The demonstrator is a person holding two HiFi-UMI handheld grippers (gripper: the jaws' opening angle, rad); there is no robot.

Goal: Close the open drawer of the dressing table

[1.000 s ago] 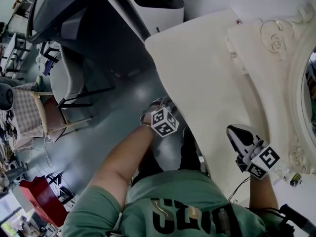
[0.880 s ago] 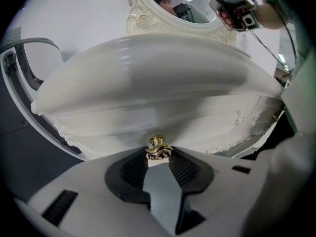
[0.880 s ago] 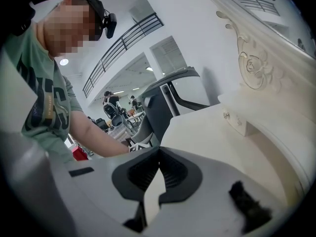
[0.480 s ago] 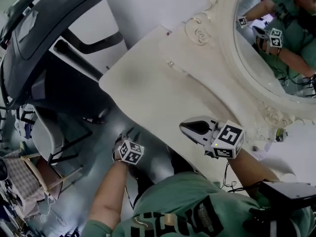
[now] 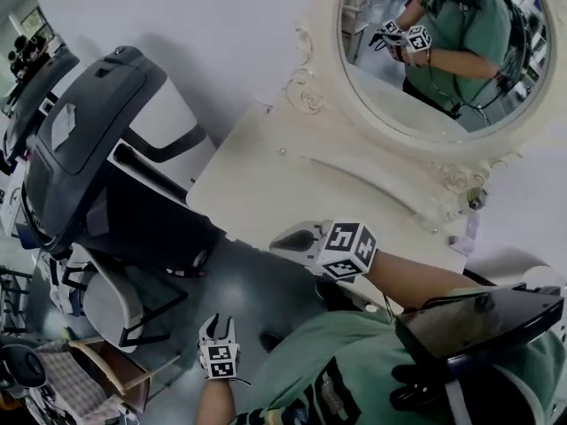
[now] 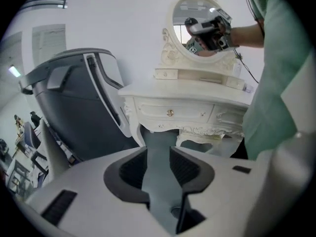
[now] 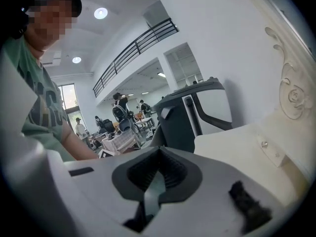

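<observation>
Left tool (image 6: 158, 164), nearest me: jaws stand wide and have just been opening a little. Only grey floor (image 6: 157, 142) shows between the pads, so it holds nothing. In the head view it now hangs low over the floor, well apart from the table front; a second ago it was up at the front edge.

Right tool (image 5: 282, 237): jaws narrow, tips about meeting, nothing gripped. It hovers over the near edge of the cream surface (image 5: 266, 180), higher than it was before.

Beyond, the left gripper view looks straight at the cream carved dressing table. Its centre drawer with the small gold knob (image 6: 170, 113) sits flush with the carved apron, with no gap or overhang that I can see. The oval mirror (image 5: 434, 51), out of frame a second ago, now fills the top of the head view.

My reading: the drawer is shut, both tools are clear of it, and the task looks done.
</observation>
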